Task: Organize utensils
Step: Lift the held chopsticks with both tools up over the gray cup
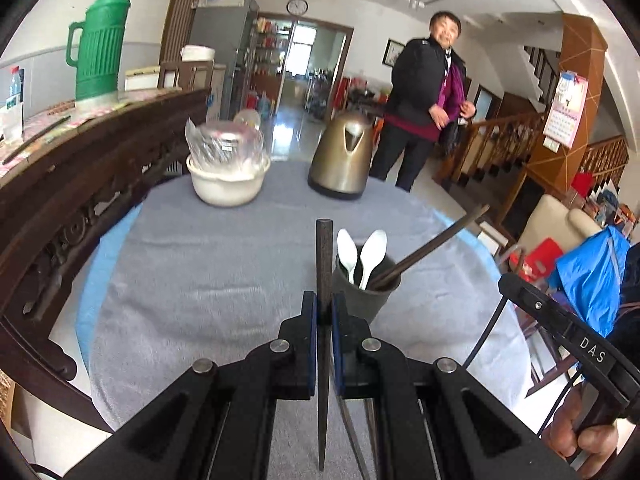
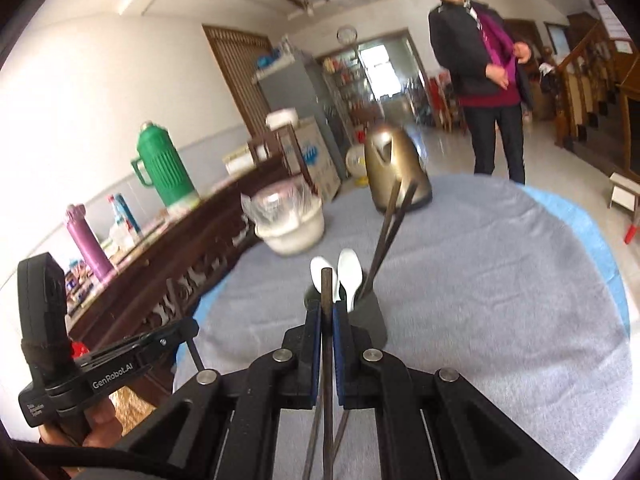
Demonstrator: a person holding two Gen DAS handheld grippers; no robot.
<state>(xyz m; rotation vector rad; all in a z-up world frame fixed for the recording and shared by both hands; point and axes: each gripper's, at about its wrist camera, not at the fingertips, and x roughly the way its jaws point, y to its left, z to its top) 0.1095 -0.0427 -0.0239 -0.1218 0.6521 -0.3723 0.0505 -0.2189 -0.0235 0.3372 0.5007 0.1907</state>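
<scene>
My left gripper (image 1: 324, 312) is shut on a dark chopstick (image 1: 323, 248) that points upward, held above the grey cloth (image 1: 200, 280). Just right of it stands a dark cup (image 1: 360, 300) holding two white spoons (image 1: 374, 252) and leaning dark chopsticks (image 1: 440, 240). My right gripper (image 2: 328, 320) is shut on another dark chopstick (image 2: 327, 288), close in front of the same cup (image 2: 372, 320). The cup's chopsticks (image 2: 390, 224) lean to the right. Thin dark sticks show below each gripper's fingers; I cannot tell whether they lie on the cloth.
A brass-coloured kettle (image 1: 340, 156) and a white bowl (image 1: 228, 184) with a plastic-wrapped item stand at the table's far side. A carved wooden sideboard (image 1: 80, 168) with a green thermos (image 1: 100, 44) runs along the left. A person (image 1: 420, 100) stands beyond the table.
</scene>
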